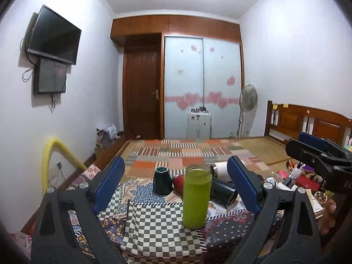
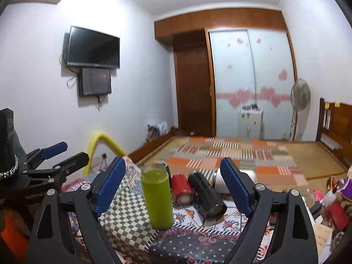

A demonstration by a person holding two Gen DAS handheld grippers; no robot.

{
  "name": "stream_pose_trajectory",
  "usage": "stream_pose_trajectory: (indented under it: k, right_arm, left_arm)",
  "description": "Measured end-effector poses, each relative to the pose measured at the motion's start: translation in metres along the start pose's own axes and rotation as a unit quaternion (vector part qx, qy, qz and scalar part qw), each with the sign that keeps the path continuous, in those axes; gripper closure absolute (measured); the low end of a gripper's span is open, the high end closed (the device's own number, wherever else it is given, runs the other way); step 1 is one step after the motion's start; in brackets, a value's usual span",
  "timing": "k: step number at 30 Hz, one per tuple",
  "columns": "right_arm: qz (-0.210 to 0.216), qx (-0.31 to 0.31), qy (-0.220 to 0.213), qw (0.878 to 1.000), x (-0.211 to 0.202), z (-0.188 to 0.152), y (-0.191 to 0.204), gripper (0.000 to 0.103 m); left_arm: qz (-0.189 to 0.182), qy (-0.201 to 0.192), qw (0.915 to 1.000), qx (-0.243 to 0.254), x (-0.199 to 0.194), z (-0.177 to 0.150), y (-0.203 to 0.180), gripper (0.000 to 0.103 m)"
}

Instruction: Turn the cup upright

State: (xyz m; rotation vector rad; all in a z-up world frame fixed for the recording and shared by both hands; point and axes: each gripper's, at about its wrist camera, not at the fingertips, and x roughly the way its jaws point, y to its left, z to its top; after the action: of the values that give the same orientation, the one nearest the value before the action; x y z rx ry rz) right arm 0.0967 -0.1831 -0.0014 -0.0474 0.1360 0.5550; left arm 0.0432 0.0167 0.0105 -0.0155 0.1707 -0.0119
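**Q:** What sits closest to the lens?

**A:** The left gripper (image 1: 176, 187), its two blue-padded fingers spread wide and holding nothing. The right gripper (image 2: 173, 189) is spread and empty too. Both hang just short of a tall green cup (image 1: 196, 197), which stands on its end on a patchwork cloth (image 1: 154, 231), mouth up as far as I can tell.

**Q:** Where are the other vessels, taking the green cup as landmark?

**A:** Behind it and to its left stands one dark teal cup (image 1: 162, 180), apparently inverted. Directly behind lies one red can (image 2: 181, 189) on its side. Behind and to its right lies one black cup (image 2: 208, 195), also on its side, long axis running towards the camera. Past that, one white flask (image 1: 220, 171), lying down.

**Q:** Which hand is better placed?

**A:** In my judgement the right one, if the black cup is the target: it lies ahead between that gripper's fingers. The teal cup lies nearer the left.

**Q:** Counts?

**A:** Two grippers, five vessels.
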Motion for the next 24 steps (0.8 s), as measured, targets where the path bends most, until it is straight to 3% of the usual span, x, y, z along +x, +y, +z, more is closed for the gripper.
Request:
stream_pose_trajectory:
  k: [2, 9, 24]
  right_arm:
    - [0.001, 0.002, -0.015, 1.000, -0.011, -0.001, 0.002, 0.015]
    - [-0.002, 0.004, -0.040, 0.999, -0.029, -0.008, 0.010, 0.002]
    - [-0.009, -0.007, -0.032, 0.999, -0.037, -0.018, 0.020, 0.000]
  left_arm:
    - [-0.001, -0.010, 0.9999, -0.001, -0.011, 0.002, -0.003, 0.001]
    - [0.005, -0.022, 0.9997, 0.006, -0.037, 0.002, -0.011, 0.000]
    - [0.015, -0.021, 0.9996, -0.010, -0.052, -0.006, 0.000, 0.000]
